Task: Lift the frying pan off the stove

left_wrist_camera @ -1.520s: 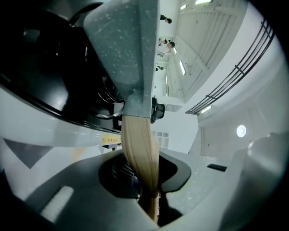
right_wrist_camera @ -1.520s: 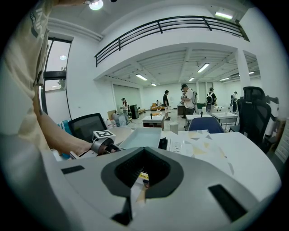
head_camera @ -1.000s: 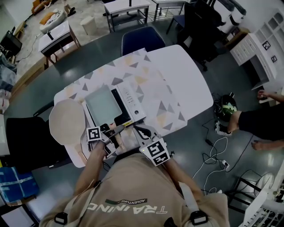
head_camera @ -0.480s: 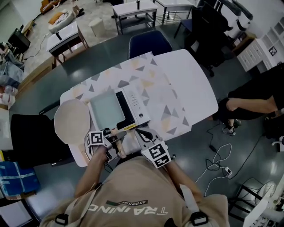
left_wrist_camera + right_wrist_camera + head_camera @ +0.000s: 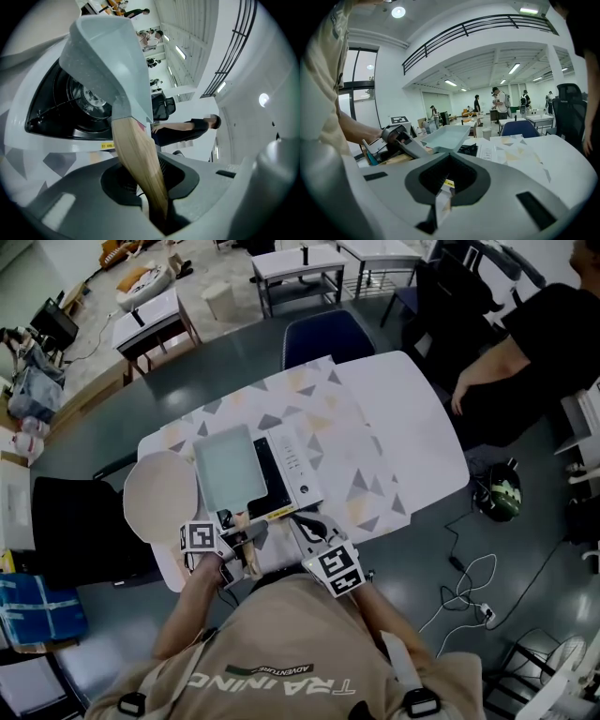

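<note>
Two grippers: you are holding one in each hand, low in the middle of the head view, side by side at the table's near edge.
Round tan board [image 5: 157, 507]: it is lying at the left end of the table, just beside the stove.
Left gripper [image 5: 246, 534]: you are clamping its jaws on the pan's wooden handle [image 5: 138, 164], which is running up out of the slit between them in the left gripper view. The jaws have just been opening a little, with the handle between them.
Frying pan [image 5: 225, 468]: the square, pale grey-green pan is hanging tilted just above the stove's left half. It is sitting clear of the black burner, which is showing beneath it in the left gripper view.
Stove [image 5: 295, 465]: it is sitting on the patterned cloth, with its white control strip showing to the right of the pan.
Right gripper [image 5: 306, 523]: you are pointing it at the stove's near edge. Its jaws are standing a narrow slit apart and gripping nothing.
Patterned cloth [image 5: 328, 418]: it is covering the left and middle of the table.
Table [image 5: 417, 423]: its bare white end is reaching toward the right of the head view.
Seated person [image 5: 525, 352]: they are sitting at the upper right of the head view, beyond the table's right end.
</note>
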### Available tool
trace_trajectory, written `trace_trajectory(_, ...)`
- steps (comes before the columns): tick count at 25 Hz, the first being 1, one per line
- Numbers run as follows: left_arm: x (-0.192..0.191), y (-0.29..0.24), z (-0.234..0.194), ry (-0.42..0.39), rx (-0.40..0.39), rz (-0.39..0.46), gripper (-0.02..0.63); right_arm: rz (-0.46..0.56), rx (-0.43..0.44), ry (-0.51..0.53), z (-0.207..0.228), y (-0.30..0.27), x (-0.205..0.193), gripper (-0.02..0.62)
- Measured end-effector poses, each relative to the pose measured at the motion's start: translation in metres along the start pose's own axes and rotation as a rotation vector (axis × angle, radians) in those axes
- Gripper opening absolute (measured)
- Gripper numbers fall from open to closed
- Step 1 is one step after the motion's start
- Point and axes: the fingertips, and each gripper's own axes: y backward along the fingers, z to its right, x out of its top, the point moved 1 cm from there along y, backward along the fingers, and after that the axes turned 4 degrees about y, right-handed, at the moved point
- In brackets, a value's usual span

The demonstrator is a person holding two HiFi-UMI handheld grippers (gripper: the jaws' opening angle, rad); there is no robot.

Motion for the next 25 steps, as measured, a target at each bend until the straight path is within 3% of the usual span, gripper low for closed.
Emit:
trace_trajectory(5,0.0,-0.003,0.032,0.011,-0.061,0.015,0.086,0.014,-0.004,0.008,0.009,0.005,0.003,-0.005)
trace_trajectory(9,-0.003,-0.003,0.053,-0.013,-0.066,0.024,0.087,0.032,-0.008,0.022,0.017,0.006,0.006,-0.005)
trace_trajectory(12,-0.006,-0.001,0.068,0.027,-0.058,0.034,0.087,0.034,-0.001,0.027,0.022,0.006,0.009,-0.003)
trace_trajectory(16,-0.005,-0.002,0.077,0.021,-0.08,0.041,0.087,0.042,0.014,0.034,0.025,0.005,0.015,-0.003)
trace_trajectory(25,-0.003,0.004,0.076,0.002,-0.05,0.05,0.09,0.059,0.051,0.055,0.03,-0.007,0.023,-0.003)
